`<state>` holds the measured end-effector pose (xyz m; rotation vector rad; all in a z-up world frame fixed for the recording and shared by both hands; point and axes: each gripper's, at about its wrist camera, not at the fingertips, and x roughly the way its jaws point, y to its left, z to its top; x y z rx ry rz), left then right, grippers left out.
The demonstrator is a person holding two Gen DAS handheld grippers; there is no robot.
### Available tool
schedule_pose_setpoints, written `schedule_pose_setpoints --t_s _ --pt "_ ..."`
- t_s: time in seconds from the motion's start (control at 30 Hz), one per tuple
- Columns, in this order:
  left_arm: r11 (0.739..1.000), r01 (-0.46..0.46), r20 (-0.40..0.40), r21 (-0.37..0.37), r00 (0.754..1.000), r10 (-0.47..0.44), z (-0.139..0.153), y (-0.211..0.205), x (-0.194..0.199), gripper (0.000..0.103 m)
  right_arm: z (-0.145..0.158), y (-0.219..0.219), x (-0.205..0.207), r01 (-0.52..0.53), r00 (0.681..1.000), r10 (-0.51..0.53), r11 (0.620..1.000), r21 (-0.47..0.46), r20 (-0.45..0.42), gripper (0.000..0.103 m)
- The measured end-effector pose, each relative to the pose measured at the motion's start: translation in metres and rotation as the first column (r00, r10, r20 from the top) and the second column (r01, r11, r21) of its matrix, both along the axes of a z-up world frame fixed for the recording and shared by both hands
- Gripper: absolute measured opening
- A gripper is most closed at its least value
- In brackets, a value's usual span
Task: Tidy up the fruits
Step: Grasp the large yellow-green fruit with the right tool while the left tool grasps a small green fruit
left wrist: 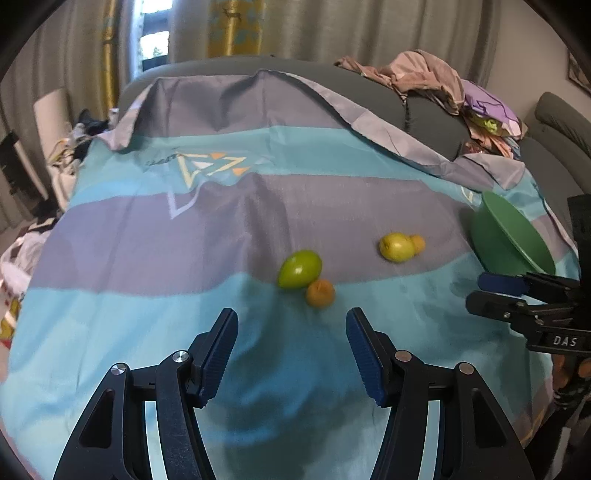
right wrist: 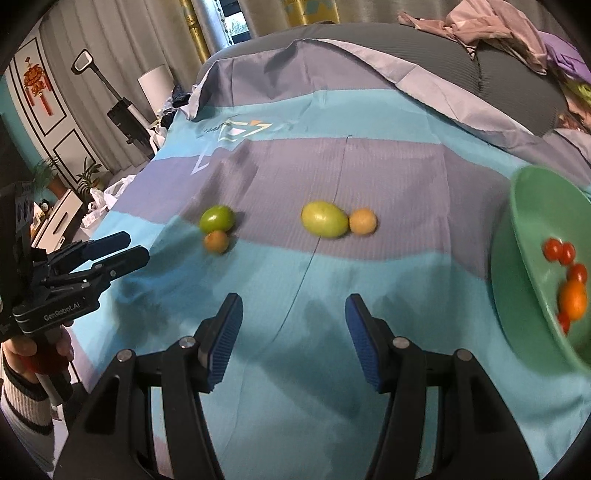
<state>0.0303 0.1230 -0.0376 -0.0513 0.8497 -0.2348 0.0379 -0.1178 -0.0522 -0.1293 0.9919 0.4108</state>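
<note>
Four fruits lie on a striped cloth. A green fruit (left wrist: 299, 268) touches a small orange fruit (left wrist: 320, 292); both also show in the right wrist view (right wrist: 217, 218) (right wrist: 216, 242). A yellow-green fruit (left wrist: 396, 246) (right wrist: 324, 219) lies against a pale orange fruit (left wrist: 418, 243) (right wrist: 363, 221). A green bowl (left wrist: 496, 236) (right wrist: 532, 236) at the right holds small red tomatoes (right wrist: 559, 251) and an orange fruit (right wrist: 573, 299). My left gripper (left wrist: 291, 325) is open and empty, just short of the green fruit pair. My right gripper (right wrist: 293, 310) is open and empty, short of the yellow-green fruit.
The blue and purple striped cloth (right wrist: 295, 155) covers a sofa-like surface. Crumpled clothes (left wrist: 424, 77) lie at the back right. Curtains (left wrist: 332, 26) hang behind. At the left stand a vacuum (right wrist: 122, 107), bags and potted plants (right wrist: 88, 177).
</note>
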Motion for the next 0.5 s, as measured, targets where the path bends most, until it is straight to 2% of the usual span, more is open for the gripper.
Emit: schedule_pose_setpoints --t_s 0.23,0.5 --pt "0.998 0.065 -0.029 -0.007 0.997 -0.066 -0.003 -0.010 0.037 0.061 -0.018 0.009 0.041 0.010 0.999 -0.011 1.000 -0.029 -0.037 0.058" --pt "0.995 0.097 -0.074 0.031 0.993 -0.094 -0.018 -0.021 0.065 0.061 -0.035 0.018 0.067 0.006 0.997 -0.010 0.999 -0.052 -0.082 0.058"
